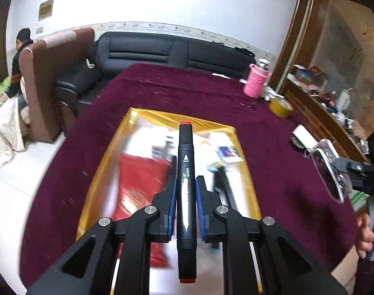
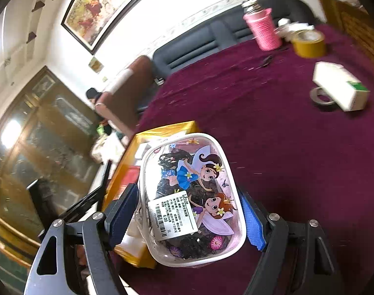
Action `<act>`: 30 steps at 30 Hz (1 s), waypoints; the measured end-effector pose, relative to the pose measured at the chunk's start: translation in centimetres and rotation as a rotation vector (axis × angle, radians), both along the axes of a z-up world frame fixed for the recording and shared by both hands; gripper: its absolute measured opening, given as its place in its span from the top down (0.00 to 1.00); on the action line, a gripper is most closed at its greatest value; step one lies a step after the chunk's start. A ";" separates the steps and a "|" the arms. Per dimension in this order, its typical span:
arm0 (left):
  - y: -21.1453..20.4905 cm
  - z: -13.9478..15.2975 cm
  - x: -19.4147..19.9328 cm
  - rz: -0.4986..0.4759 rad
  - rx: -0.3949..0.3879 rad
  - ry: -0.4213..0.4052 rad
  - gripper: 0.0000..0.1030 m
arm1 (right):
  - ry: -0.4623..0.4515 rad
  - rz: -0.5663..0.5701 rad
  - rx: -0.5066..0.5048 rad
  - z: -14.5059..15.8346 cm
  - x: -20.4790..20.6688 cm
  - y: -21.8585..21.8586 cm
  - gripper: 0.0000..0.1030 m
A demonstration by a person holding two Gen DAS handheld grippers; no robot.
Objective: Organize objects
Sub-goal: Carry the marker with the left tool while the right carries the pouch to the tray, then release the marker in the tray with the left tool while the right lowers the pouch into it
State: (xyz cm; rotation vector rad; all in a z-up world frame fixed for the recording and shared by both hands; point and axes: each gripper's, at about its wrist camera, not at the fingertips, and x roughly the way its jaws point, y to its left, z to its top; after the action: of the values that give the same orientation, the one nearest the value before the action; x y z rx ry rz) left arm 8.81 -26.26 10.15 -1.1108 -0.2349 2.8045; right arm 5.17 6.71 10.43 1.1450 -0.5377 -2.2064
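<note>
White wall (image 1: 162, 5), black sofa (image 1: 167, 51) — white tiled floor (image 1: 12, 179).

A pink woven-sleeved flask (image 1: 257, 80) stands at the far right of the maroon tablecloth (image 1: 147, 91), and just beside it, nearer the camera, lies a yellow tape roll (image 1: 281, 107). Further along the cloth from the flask, a white-and-green carton (image 2: 340, 86) rests against a small grey tape ring (image 2: 318, 97). Beyond the cloth sits a black sofa (image 1: 147, 51), with a brown armchair (image 1: 48, 73) to its left.
</note>
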 end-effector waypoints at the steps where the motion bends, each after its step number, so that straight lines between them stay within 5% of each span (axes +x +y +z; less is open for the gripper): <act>1: -0.3 0.0 -0.6 0.002 -0.010 -0.004 0.86 | -0.007 0.012 -0.007 -0.1 -0.3 -1.0 0.19; 14: -4.1 -3.6 -10.1 0.012 -0.009 -0.193 0.86 | -0.138 0.103 0.002 -4.4 -4.7 -13.9 0.19; 30: -6.2 -6.9 -14.7 0.031 0.072 -0.270 0.86 | -0.120 0.039 0.141 -5.3 -11.0 -19.3 0.19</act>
State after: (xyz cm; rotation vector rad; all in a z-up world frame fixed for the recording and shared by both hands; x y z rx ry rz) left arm -5.93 -32.41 3.28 -1.4774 -0.3771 2.6407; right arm -5.80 -12.55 5.13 1.3561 -0.4099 -2.1805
